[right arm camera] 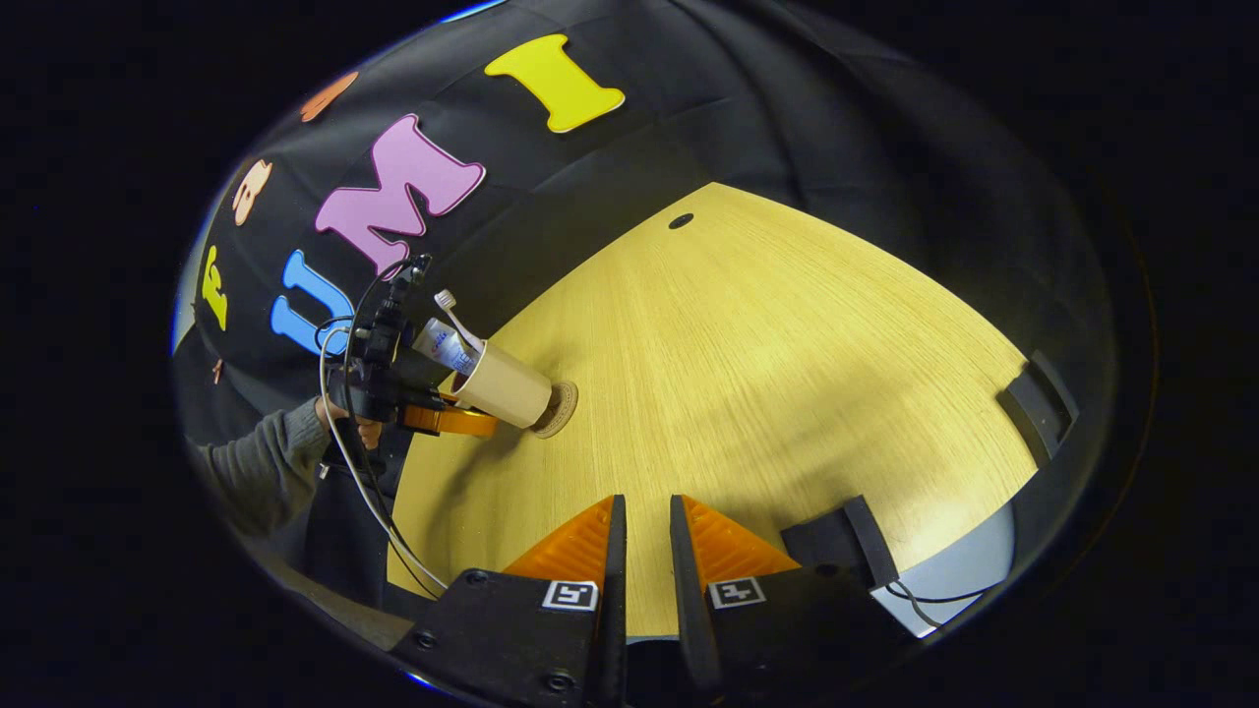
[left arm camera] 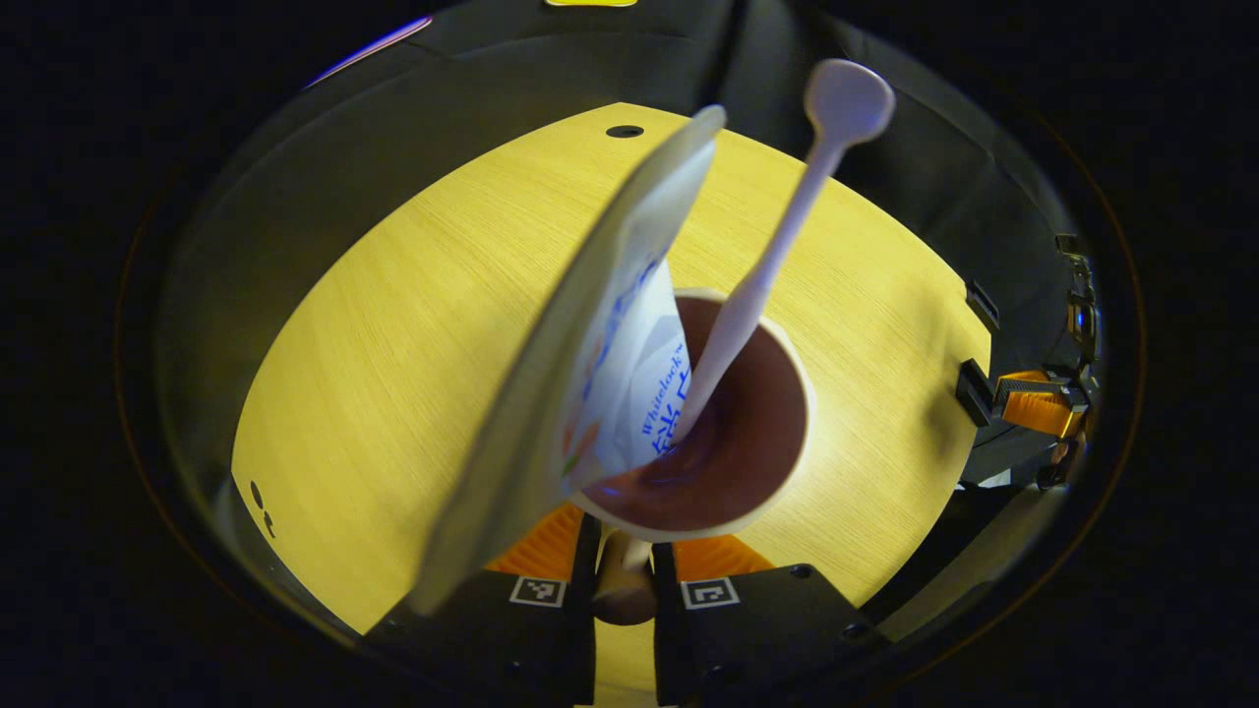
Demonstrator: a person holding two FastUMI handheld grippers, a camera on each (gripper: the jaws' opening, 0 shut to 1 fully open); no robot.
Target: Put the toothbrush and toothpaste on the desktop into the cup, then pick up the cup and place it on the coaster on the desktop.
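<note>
A beige cup [right arm camera: 502, 388] with a brown inside [left arm camera: 748, 442] holds the white toothpaste tube [left arm camera: 610, 324] and the white toothbrush [left arm camera: 787, 236], which both stick out of its mouth. My left gripper [left arm camera: 625, 551] is shut on the cup, with a part of the near side pinched between its fingers. In the right gripper view the left gripper [right arm camera: 462, 413] holds the cup with its base at the round coaster [right arm camera: 559, 410]; whether the base rests on it I cannot tell. Toothbrush [right arm camera: 457, 315] and toothpaste [right arm camera: 441, 346] lean out of the cup. My right gripper [right arm camera: 644, 551] hovers over the near table edge, jaws nearly together, holding nothing.
The yellow wooden table [right arm camera: 787, 374] has a small dark hole [right arm camera: 681, 221] near its far edge. Black blocks [right arm camera: 841, 536] sit at the table's right edge. A person's grey sleeve [right arm camera: 256, 472] reaches in from the left. The right gripper [left arm camera: 1033, 403] shows at the right.
</note>
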